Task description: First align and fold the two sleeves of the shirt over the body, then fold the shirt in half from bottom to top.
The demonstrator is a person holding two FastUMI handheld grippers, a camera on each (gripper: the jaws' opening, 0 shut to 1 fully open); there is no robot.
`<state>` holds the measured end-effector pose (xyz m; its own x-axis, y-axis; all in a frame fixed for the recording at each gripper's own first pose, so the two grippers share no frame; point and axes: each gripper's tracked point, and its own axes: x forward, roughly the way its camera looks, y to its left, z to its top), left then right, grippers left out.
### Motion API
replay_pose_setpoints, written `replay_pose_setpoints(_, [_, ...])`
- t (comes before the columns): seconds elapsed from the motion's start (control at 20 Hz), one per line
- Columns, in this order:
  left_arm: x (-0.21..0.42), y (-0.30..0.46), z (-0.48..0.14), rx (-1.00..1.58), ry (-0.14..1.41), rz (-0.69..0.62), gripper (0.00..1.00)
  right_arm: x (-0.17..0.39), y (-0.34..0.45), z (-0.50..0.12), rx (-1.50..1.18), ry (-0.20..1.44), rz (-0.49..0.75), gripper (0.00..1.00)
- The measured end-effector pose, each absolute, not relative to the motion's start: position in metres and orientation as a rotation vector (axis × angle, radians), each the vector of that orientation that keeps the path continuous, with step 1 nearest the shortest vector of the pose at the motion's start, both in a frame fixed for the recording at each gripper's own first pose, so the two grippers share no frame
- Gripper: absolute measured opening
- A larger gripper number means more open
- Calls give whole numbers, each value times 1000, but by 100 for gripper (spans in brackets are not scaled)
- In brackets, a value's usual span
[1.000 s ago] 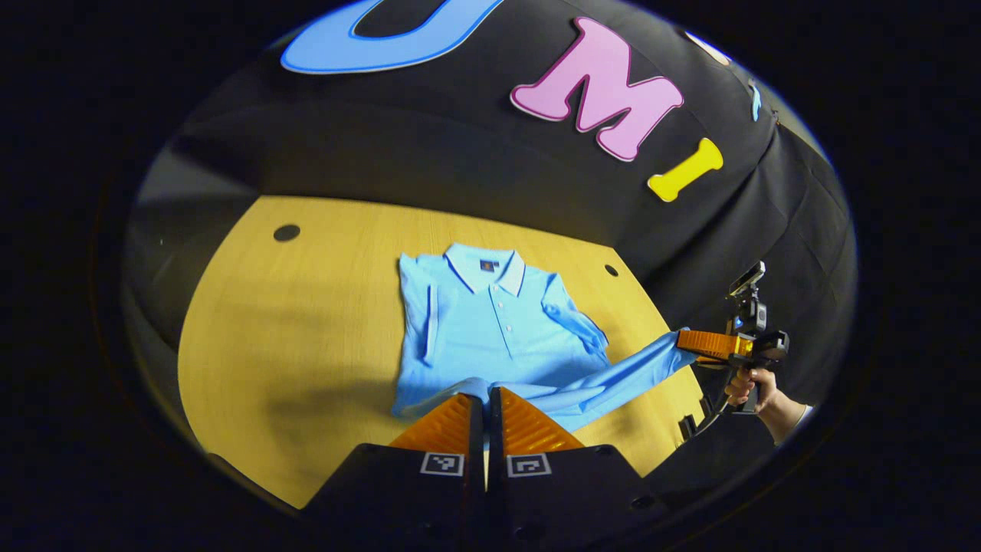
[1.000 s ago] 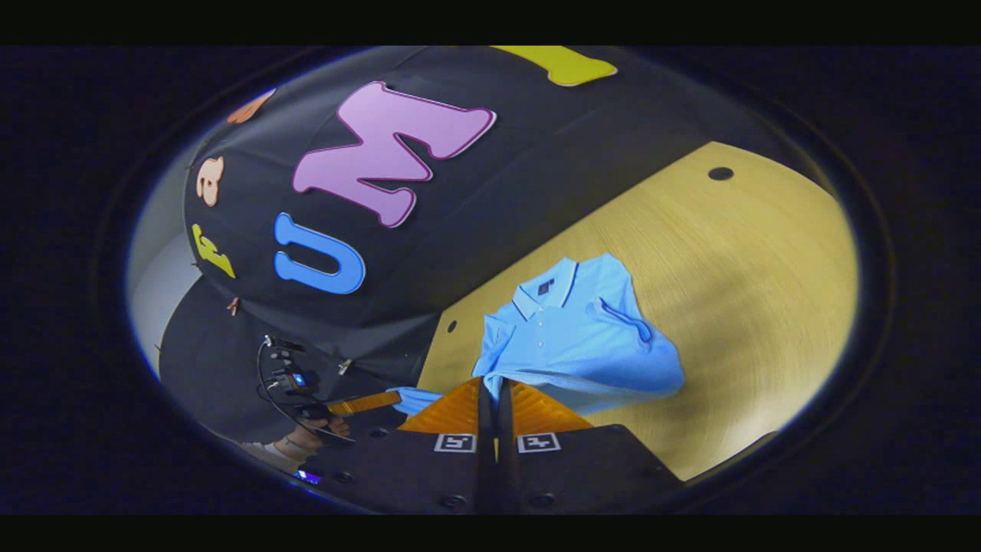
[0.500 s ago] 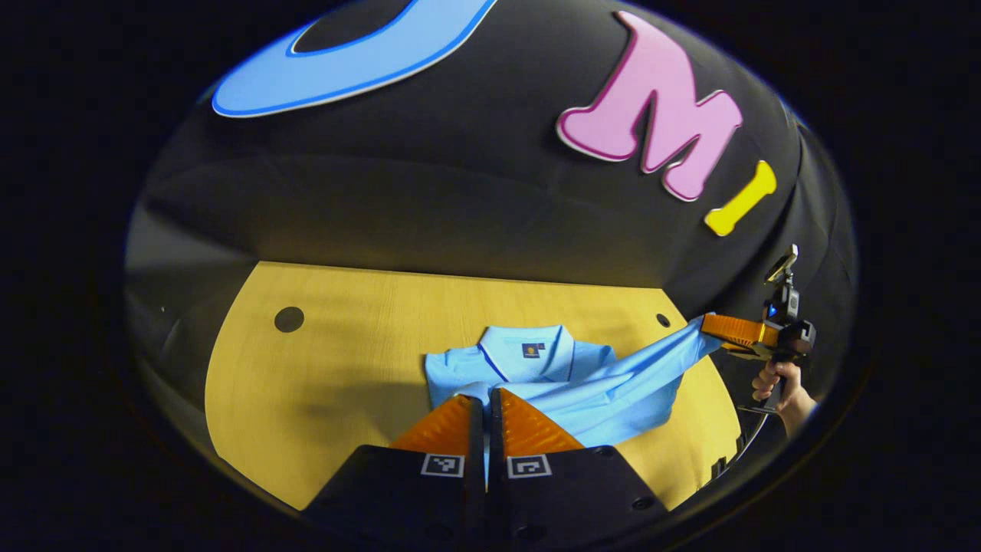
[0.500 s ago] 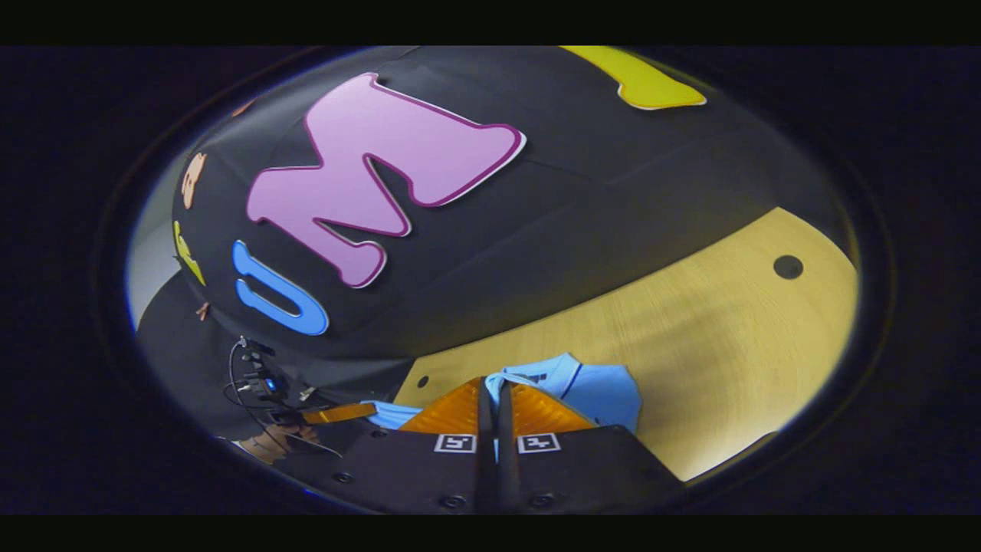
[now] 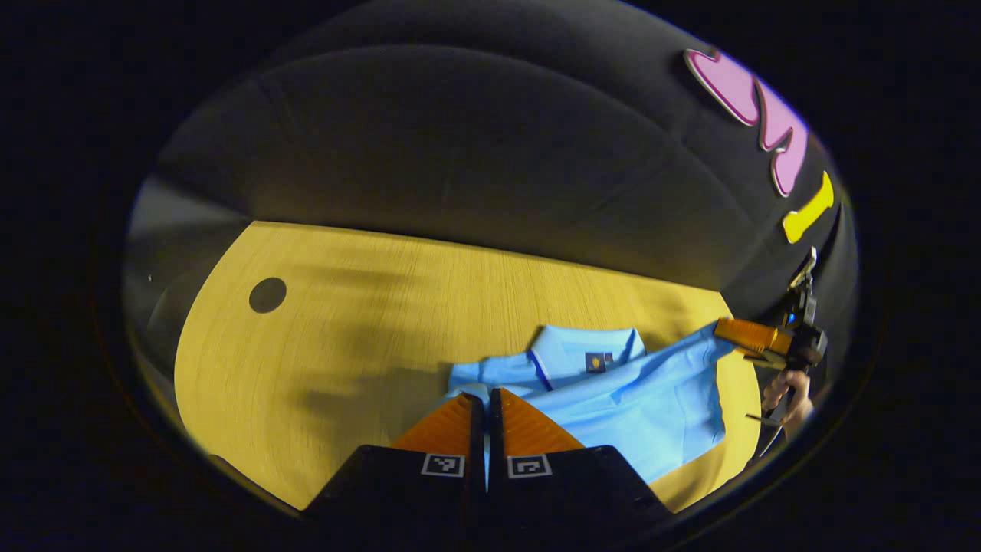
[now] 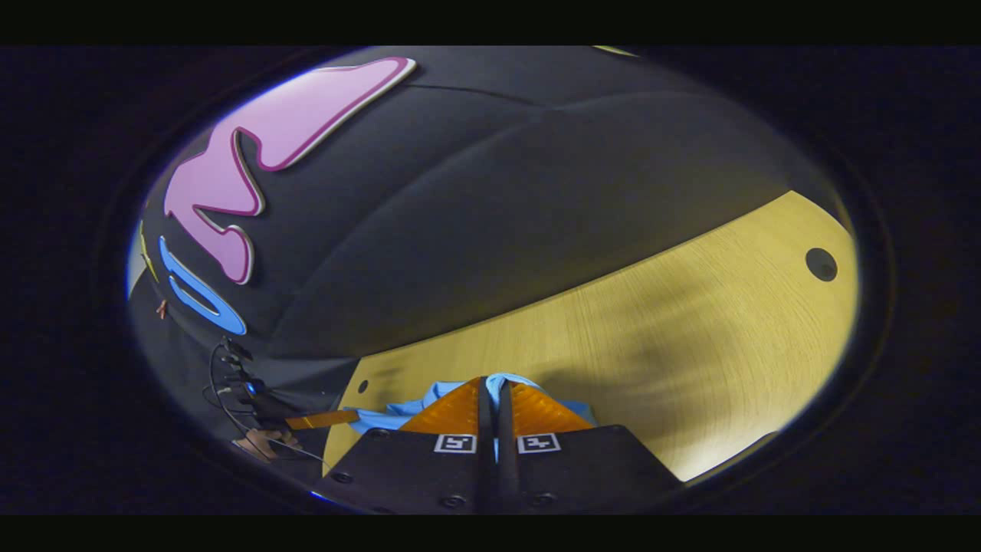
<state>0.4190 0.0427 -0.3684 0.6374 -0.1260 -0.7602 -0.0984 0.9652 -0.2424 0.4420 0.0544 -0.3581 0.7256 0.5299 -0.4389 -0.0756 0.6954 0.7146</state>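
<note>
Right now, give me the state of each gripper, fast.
Left gripper: shut on the light blue polo shirt, pinching its bottom hem.
Right gripper: shut on the same shirt, pinching the hem's other corner.

A yellow wooden table (image 5: pixel 345 322) stands by the black cloth wall (image 5: pixel 460 153). The table has a round dark hole (image 5: pixel 267 294) near its far edge. Soft shadows lie on it.
</note>
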Motion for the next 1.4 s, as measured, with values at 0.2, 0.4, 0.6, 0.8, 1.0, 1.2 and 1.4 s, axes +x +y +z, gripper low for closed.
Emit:
replay_pose_setpoints(0.2, [442,46,-368,-248,834,-22,6,456,43,-361,717,641,345,0])
replay_pose_setpoints(0.4, [437,68,-401,-181,927,52,6,448,50,-383,649,703,328,5])
replay_pose_setpoints(0.6, [432,72,-390,-124,923,79,44,430,43,-385,531,711,366,21])
replay_pose_setpoints(0.8, [428,59,-337,-152,829,57,97,415,35,-350,481,667,380,61])
replay_pose_setpoints(1.0, [396,37,-265,-184,734,30,98,386,31,-312,395,598,410,89])
replay_pose_setpoints(1.2, [349,2,-190,-149,626,-35,98,342,33,-259,329,512,434,94])
replay_pose_setpoints(1.4, [287,-50,-131,-184,529,-126,97,283,35,-190,326,397,440,95])
